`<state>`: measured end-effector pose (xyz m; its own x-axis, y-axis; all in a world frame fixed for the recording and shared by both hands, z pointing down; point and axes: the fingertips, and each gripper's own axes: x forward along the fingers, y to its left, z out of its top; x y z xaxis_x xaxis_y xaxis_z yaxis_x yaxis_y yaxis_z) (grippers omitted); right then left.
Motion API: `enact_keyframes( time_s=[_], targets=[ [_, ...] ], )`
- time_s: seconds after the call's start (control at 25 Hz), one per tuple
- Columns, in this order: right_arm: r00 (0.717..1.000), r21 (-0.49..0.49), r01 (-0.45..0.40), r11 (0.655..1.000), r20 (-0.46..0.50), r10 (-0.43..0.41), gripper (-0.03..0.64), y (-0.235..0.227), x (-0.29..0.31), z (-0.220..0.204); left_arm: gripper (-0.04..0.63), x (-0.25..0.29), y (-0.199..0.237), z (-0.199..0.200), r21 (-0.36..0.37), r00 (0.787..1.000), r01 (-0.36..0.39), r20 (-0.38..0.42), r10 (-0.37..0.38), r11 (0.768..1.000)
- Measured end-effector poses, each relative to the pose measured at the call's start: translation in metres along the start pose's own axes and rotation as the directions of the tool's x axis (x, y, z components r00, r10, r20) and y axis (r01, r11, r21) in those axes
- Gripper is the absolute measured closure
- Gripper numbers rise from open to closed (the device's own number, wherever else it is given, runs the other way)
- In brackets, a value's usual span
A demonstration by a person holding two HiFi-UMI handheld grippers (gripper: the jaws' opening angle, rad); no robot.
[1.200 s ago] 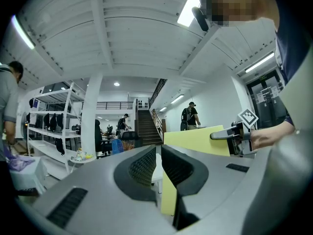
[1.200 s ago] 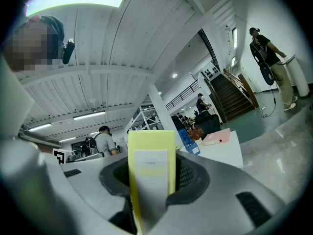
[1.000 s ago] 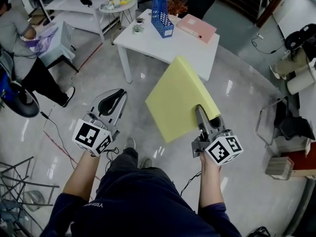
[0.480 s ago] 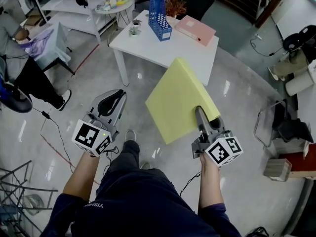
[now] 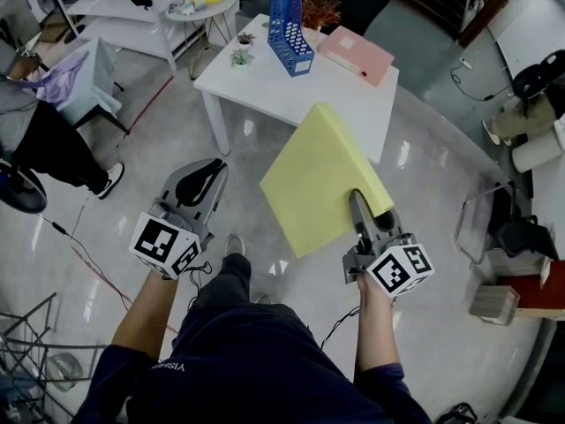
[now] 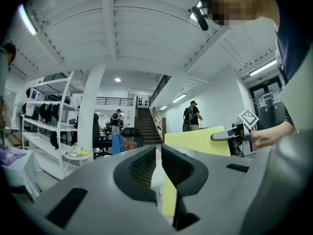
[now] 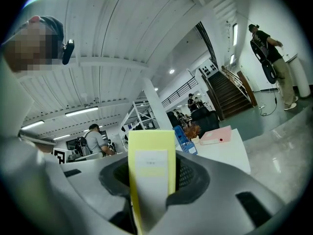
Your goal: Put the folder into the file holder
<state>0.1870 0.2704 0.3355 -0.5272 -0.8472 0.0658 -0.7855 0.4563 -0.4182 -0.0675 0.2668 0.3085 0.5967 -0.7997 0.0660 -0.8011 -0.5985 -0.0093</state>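
A yellow folder (image 5: 322,179) is held over the floor, tilted, with my right gripper (image 5: 356,197) shut on its near edge. In the right gripper view the folder (image 7: 151,165) stands upright between the jaws. Ahead, a blue mesh file holder (image 5: 290,32) stands upright on a white table (image 5: 282,82), with a pink folder (image 5: 356,54) lying to its right. My left gripper (image 5: 205,168) hangs to the left of the yellow folder, shut on nothing. The left gripper view shows its pads (image 6: 142,168) nearly touching and the yellow folder (image 6: 195,141) on the right.
Two small potted plants (image 5: 240,56) sit near the table's left corner. A round side table (image 5: 199,7) and white shelving stand beyond it. A seated person (image 5: 53,140) is at the left. A metal rack (image 5: 26,360) is at bottom left, and boxes (image 5: 499,303) are at the right.
Both grippers and the yellow folder have come nearer to the white table, which looks larger now. The seated person has slid toward the left edge.
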Motion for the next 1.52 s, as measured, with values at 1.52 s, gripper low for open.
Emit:
enact_keyframes(
  time_s=[1.52],
  targets=[
    [0.995,-0.017,0.096,0.995,-0.019,-0.097,0.466,0.005,0.208,0.014,0.538,0.100,0.208,-0.009,-0.060,0.996,0.086,0.002,-0.086,0.994]
  ],
)
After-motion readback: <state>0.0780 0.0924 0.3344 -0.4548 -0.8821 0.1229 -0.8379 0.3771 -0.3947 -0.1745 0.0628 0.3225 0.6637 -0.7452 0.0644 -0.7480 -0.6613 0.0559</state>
